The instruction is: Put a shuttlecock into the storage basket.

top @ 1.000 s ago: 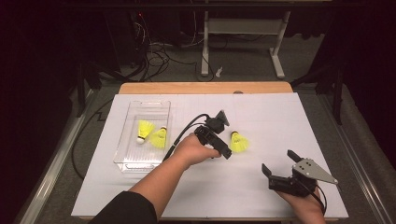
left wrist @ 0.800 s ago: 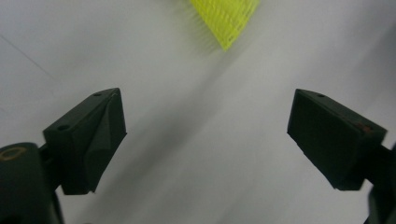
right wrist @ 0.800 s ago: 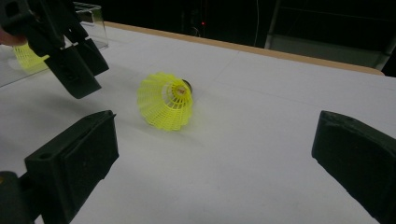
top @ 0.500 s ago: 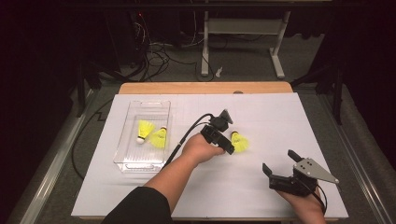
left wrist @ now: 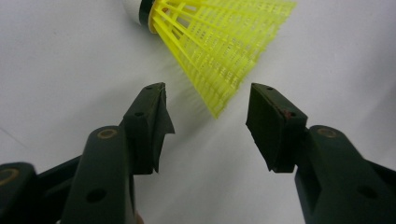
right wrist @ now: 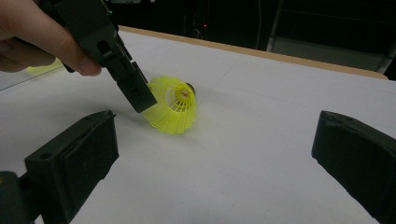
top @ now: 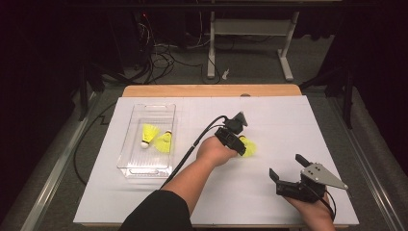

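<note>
A yellow shuttlecock (top: 249, 147) lies on its side on the white table sheet (top: 269, 120), right of centre. My left gripper (top: 239, 144) reaches down to it from the left. In the left gripper view the yellow skirt (left wrist: 219, 46) points into the gap of my left gripper (left wrist: 205, 95). The jaws have just been closing. They still stand apart, with only the skirt's rim at their mouth and no pad pressing on it. My right gripper (top: 287, 167) rests open near the front right, with nothing in it. In its own view my right gripper (right wrist: 219, 130) faces the shuttlecock (right wrist: 173, 105).
A clear plastic tray (top: 144, 171) sits at the left of the sheet with two more yellow shuttlecocks (top: 149, 132) (top: 163, 142) in it. The left gripper's black cable (top: 192, 149) trails back along the forearm. The wooden table edge (top: 211, 90) runs along the far side.
My left gripper has moved right and down onto the lone shuttlecock, and its jaws have narrowed. The right gripper has stayed where it was.
</note>
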Demonstrator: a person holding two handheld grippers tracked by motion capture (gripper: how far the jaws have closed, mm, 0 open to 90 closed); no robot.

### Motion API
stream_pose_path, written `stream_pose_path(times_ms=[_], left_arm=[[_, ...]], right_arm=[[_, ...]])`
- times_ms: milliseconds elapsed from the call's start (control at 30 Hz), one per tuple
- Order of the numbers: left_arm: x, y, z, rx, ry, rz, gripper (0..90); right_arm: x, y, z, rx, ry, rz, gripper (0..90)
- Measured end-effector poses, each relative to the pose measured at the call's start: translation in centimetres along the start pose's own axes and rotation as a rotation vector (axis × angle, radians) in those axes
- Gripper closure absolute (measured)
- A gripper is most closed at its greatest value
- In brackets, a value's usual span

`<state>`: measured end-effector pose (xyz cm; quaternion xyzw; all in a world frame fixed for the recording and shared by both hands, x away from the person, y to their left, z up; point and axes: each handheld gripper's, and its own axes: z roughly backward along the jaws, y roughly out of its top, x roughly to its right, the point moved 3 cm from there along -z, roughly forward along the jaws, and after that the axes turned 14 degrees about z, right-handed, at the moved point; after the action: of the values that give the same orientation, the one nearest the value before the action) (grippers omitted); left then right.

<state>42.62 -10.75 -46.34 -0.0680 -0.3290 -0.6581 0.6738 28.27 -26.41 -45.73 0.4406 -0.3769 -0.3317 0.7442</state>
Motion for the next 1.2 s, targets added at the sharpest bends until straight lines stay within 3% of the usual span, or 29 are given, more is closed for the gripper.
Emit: stream_pose_path(times_ms=[333,700,833,1200], left_arm=[[0.1,0.2,-0.9,0.038,0.016,0.022,58.3],[-0.2,-0.2,-1.3,0.032,0.039,-0.009,79.6],[-0.1,-0.1,-1.1,0.055,0.035,-0.026,87.9],[-0.5,0.1,0.6,0.036,0.007,-0.044,89.3]], right_arm=[[0.0,0.0,0.0,0.002,0.006,-0.002,1.1],[0.0,0.0,0.0,0.003,0.007,-0.004,1.2],[0.1,0.0,0.0,0.002,0.004,-0.004,1.1],[0.1,0.0,0.1,0.003,0.003,-0.008,1.1]])
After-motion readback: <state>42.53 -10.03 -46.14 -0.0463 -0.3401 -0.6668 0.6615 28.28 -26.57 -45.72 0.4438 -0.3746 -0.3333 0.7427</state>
